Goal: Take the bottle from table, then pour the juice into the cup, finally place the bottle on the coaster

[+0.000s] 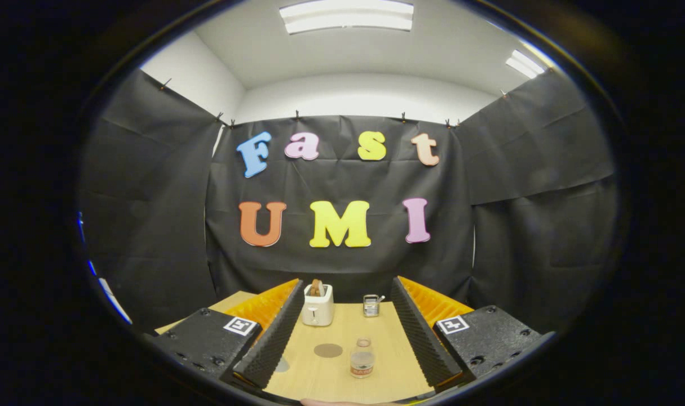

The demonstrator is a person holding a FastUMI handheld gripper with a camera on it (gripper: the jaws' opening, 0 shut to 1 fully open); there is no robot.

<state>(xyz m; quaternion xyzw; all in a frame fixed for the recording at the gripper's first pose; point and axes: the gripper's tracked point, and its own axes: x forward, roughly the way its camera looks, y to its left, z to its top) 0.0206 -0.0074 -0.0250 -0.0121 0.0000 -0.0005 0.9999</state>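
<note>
Bottle (362, 357) between the open tongs (342, 344)

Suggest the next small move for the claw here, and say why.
Probably ease the open claw forward and down toward the bottle. The bottle stands upright on the table between the fingers, ungrasped, beside the coaster, so the grasp likely comes first.

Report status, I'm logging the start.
Gripper open, holding nothing. Bottle upright on table, between the fingers, untouched. Coaster beside it. Path clear.
</note>
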